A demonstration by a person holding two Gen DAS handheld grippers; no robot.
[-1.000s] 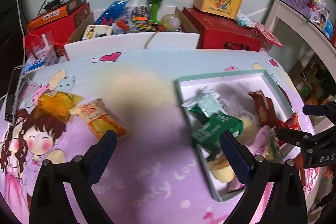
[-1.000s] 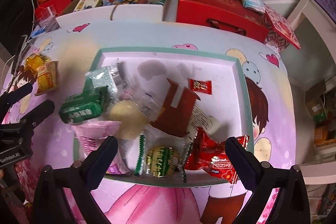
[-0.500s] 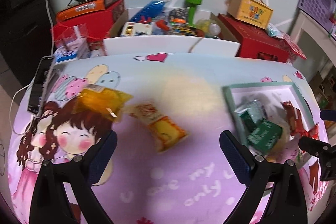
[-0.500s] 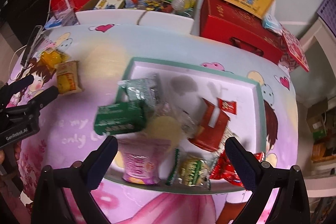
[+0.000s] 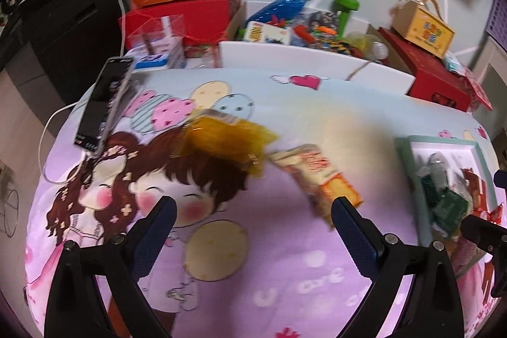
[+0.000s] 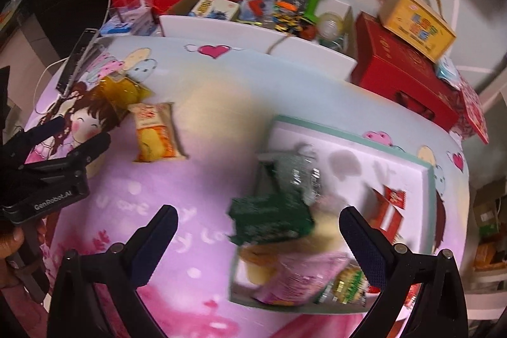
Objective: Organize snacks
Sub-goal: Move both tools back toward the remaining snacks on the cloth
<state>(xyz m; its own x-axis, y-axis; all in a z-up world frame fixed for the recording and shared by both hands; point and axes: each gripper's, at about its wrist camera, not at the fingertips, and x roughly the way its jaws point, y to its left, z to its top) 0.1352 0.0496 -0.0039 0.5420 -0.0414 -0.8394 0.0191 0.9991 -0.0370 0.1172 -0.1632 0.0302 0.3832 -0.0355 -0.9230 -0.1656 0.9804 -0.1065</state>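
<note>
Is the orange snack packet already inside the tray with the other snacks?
No. The orange snack packet lies on the cartoon tablecloth, well apart from the tray, beside a yellow packet.

snack pile point(image 6: 285, 211) in the tray point(image 6: 348, 135) motion-blurred, labels unreadable, right tongs point(image 5: 488, 230) cut off at frame edge

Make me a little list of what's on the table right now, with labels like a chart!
Tray: teal-rimmed tray, piled with snacks
Top of pile: green packet
Loose snacks: yellow packet and orange packet, touching, outside the tray
Phone: black phone at the table's edge
Left gripper: open, empty, near the loose snacks
Right gripper: open, empty, over the tray
</note>
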